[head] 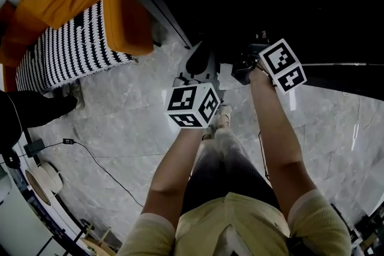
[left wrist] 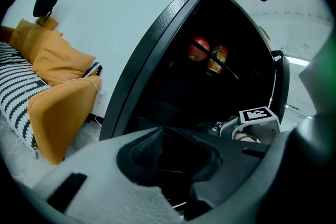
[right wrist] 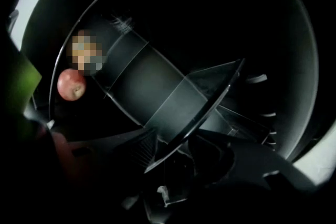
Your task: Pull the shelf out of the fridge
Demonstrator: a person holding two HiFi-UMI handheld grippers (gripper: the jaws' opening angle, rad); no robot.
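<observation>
The fridge (left wrist: 157, 50) stands open, its inside dark. Its glass shelf (right wrist: 157, 97) runs slantwise through the right gripper view. The shelf's front edge passes between the jaws of my right gripper (right wrist: 176, 157), which stand wide apart with the pads clear of the thin glass. In the head view the right gripper (head: 249, 66) reaches into the dark opening, its marker cube (head: 282, 64) behind it. My left gripper (head: 201, 72) hangs lower, just outside the fridge, shut on nothing. A red apple (right wrist: 71, 84) and a can (left wrist: 216, 59) sit deeper inside.
An orange sofa (head: 90, 15) with a black-and-white striped throw (head: 66, 57) stands to the left of the fridge. A black cable (head: 90, 156) trails over the grey marble floor (head: 138, 129). The person's shoe (head: 223, 117) is planted below the grippers.
</observation>
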